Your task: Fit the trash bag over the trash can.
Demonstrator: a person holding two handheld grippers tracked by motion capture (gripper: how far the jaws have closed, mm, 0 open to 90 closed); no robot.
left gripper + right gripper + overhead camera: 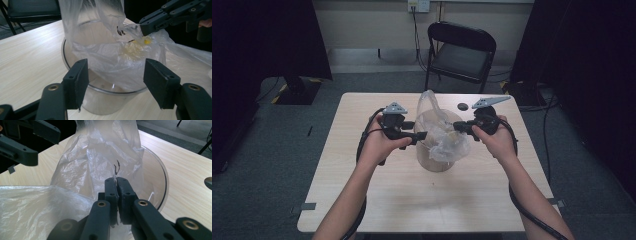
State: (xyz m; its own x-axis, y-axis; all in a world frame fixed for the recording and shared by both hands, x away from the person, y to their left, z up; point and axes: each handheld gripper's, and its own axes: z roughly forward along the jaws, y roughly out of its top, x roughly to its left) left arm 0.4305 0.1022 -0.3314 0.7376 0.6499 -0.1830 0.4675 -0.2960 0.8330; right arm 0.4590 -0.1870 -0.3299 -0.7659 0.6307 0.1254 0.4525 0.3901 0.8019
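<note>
A clear round tub [435, 163] stands mid-table with a thin clear plastic bag [438, 131] draped in and over it. My right gripper [457, 127] reaches in from the right and is shut on a bunched bit of the bag's film [100, 157], its jaws pressed together at the tips [116, 181]. My left gripper [116, 75] is at the tub's left side, open, its pads standing clear of the bag [112, 57] and the tub wall [105, 96]. Something yellow [145, 41] shows through the film near the right gripper [143, 28].
The light wooden table [377, 200] has a small dark round thing [462, 106] near its far edge. A black folding chair [462, 50] stands behind the table. Dark screens flank the room, and cables trail from both grippers.
</note>
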